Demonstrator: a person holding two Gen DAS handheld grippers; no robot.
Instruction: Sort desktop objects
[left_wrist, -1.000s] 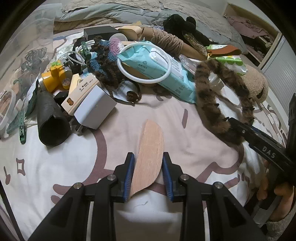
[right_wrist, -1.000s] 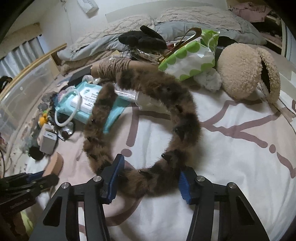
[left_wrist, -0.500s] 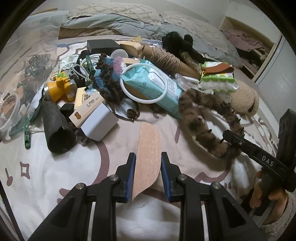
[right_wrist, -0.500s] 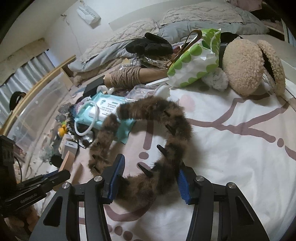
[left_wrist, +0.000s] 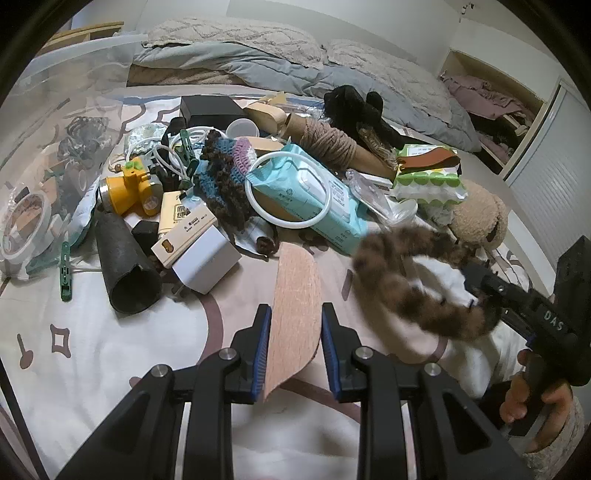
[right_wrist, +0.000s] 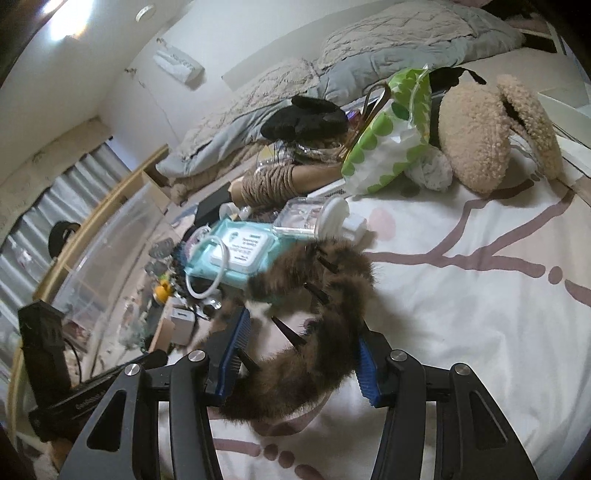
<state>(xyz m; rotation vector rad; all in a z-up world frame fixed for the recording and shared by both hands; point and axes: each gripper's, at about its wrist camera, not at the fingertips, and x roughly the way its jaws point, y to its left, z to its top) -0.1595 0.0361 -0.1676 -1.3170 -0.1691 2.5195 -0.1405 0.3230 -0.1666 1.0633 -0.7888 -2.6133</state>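
My left gripper (left_wrist: 294, 350) is shut on a flat tan insole-shaped piece (left_wrist: 295, 306), which stands up between the blue pads above the patterned sheet. My right gripper (right_wrist: 299, 354) is shut on a furry brown striped hair clip (right_wrist: 314, 332) with black teeth, lifted off the bed and tilted. From the left wrist view the same hair clip (left_wrist: 413, 284) hangs blurred at the right, with the right gripper's black body (left_wrist: 535, 310) and a hand (left_wrist: 532, 398) behind it.
A heap lies ahead on the bed: black tube (left_wrist: 123, 262), white box (left_wrist: 207, 258), yellow toy (left_wrist: 129, 188), teal wipes pack (left_wrist: 314, 192) with a white ring, twine spool (left_wrist: 332, 144), green dotted bag (right_wrist: 388, 147), beige plush (right_wrist: 484, 133). A clear bin (left_wrist: 55, 110) stands left.
Both grippers rose from the sheet with their loads. The hair clip came up off the bed and tilted as the right gripper rolled. The insole lifted with the left gripper.
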